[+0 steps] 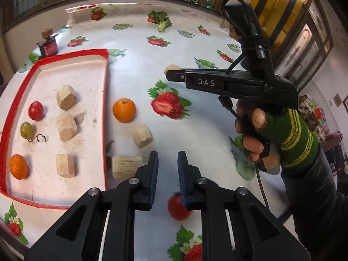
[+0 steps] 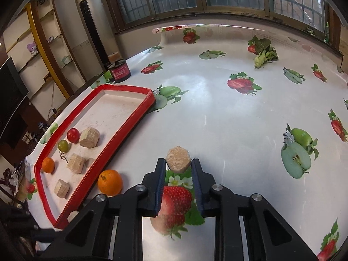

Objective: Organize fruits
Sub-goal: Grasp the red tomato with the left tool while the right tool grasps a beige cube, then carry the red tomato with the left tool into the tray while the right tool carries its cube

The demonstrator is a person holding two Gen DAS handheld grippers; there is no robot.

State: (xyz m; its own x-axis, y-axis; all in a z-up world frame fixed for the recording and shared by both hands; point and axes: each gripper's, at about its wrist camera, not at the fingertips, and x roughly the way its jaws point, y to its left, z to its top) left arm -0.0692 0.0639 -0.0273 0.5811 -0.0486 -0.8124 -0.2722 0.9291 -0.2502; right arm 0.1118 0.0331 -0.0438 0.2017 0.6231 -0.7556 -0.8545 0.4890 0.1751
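Landmark: red-rimmed tray (image 2: pixel 128 117) on a table (image 2: pixel 217 113) covered in glossy white oilcloth printed with strawberries and apples. Room: barred windows behind the far edge, shelving and a tall grey tower unit (image 2: pixel 91 24) at left, a dark jar (image 2: pixel 120 70) with a block on its lid just beyond the tray's far corner.

Inside the tray, left wall first: red cherry tomato (image 1: pixel 35 110), green grape (image 1: pixel 26 129) with its stem trailing away from the wall, small orange (image 1: pixel 18 166). Next column: three pale hexagonal blocks (image 1: pixel 66 126), long axes roughly parallel to the tray's right wall.

Just right of the tray: bigger orange (image 1: pixel 124 110), stem dimple up; two more blocks, one against the tray wall.

Left gripper (image 1: pixel 167 163): jaws drawn in, a gap showing, nothing pinched. A red tomato (image 1: pixel 177 208) lies on the cloth under the right finger; contact unclear, probably none.

Well right of the tray: right gripper (image 2: pixel 178 166) pinching a hexagonal block (image 2: pixel 178 159) at its fingertips, hex face toward the camera, axis along the fingers. A hand (image 1: pixel 252 130) in a green striped sleeve holds it.
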